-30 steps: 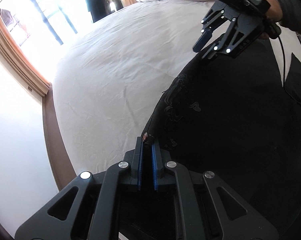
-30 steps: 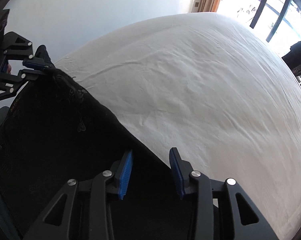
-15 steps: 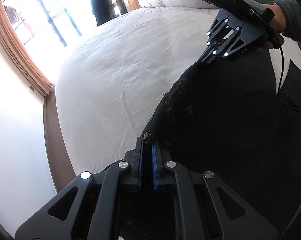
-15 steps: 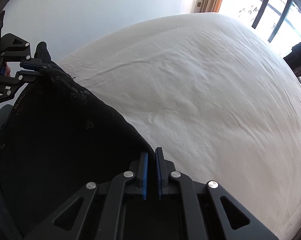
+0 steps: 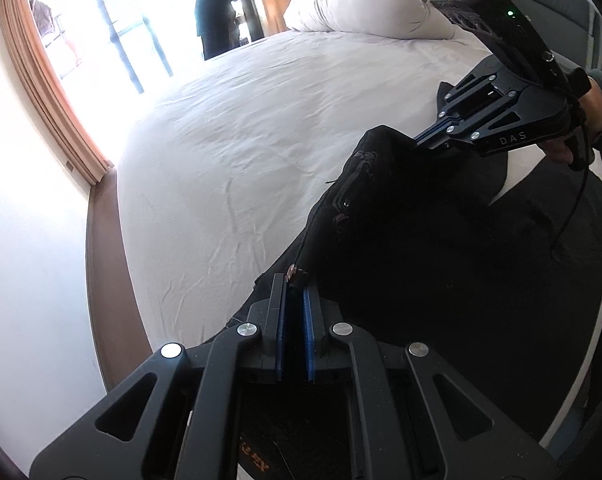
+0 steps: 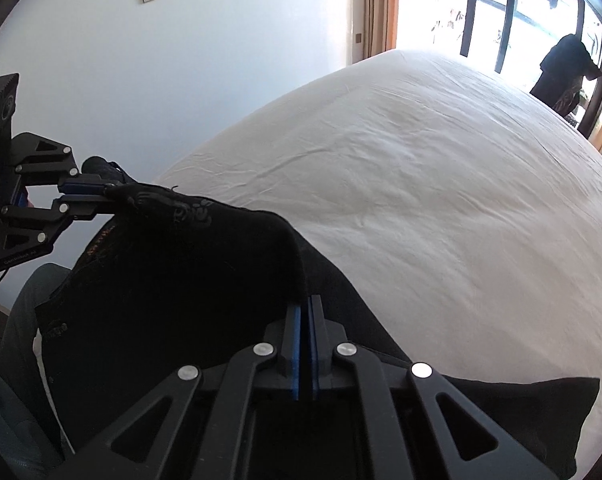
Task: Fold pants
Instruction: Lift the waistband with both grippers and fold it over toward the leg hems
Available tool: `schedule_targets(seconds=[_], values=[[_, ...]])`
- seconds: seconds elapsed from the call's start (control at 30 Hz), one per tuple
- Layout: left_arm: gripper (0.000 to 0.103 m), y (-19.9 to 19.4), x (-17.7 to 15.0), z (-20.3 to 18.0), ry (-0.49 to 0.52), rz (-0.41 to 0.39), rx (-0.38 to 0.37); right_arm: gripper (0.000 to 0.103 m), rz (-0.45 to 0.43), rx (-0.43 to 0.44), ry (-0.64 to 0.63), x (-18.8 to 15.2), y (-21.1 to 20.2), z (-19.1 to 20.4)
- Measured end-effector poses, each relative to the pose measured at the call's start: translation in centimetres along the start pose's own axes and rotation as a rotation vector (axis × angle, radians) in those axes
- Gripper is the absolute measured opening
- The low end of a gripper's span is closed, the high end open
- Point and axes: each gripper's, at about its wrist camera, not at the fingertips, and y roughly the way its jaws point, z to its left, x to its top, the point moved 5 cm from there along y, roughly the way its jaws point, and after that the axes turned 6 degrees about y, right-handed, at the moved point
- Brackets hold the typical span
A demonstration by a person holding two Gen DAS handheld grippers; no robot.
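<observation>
Item, black pants (image 5: 421, 248): your left tongs (image 5: 294, 280) are clamped on one corner of the waist edge, your right tongs (image 6: 305, 300) have just closed on the other, the cloth raised between them over the white bed (image 5: 241, 152).

I see black fabric pants (image 5: 421, 248) with embroidered waistband, top edge lifted off bed, remainder draped flat.
</observation>
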Motion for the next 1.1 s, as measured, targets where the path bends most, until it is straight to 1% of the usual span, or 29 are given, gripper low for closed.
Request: schedule_targets(seconds=[0.1,0.3,0.5,0.8,0.97,1.1], values=[[0.006,-1.8,-1.3,-1.6,0.000,-0.004,-0.006,0.004,-0.027,0.027,0.025,-1.6,-1.7,1.9],[0.006,-4.5,-4.5,-5.0,0.009,0.009,-0.022,0.004,-0.047,0.054,0.040,-6.0,-4.3,6.0],[0.006,-6.1,-7.3,-7.3,0.030,0.024,-0.026,0.004,-0.057,0.060,0.083,-10.6,-6.3,7.8],[0.006,-6.5,-11.4,-12.1,0.151,0.074,-0.083,0.004,-0.032,0.022,0.088,-16.4,-7.2,10.2],[0.006,-6.8,-13.5,-13.7,0.172,0.109,-0.115,0.004,-0.012,0.003,0.070,-19.4,-7.0,12.3],[0.006,-7.0,-14.9,-15.1,0.212,0.127,-0.129,0.005,-0.005,-0.001,0.073,-21.4,-7.0,13.6]])
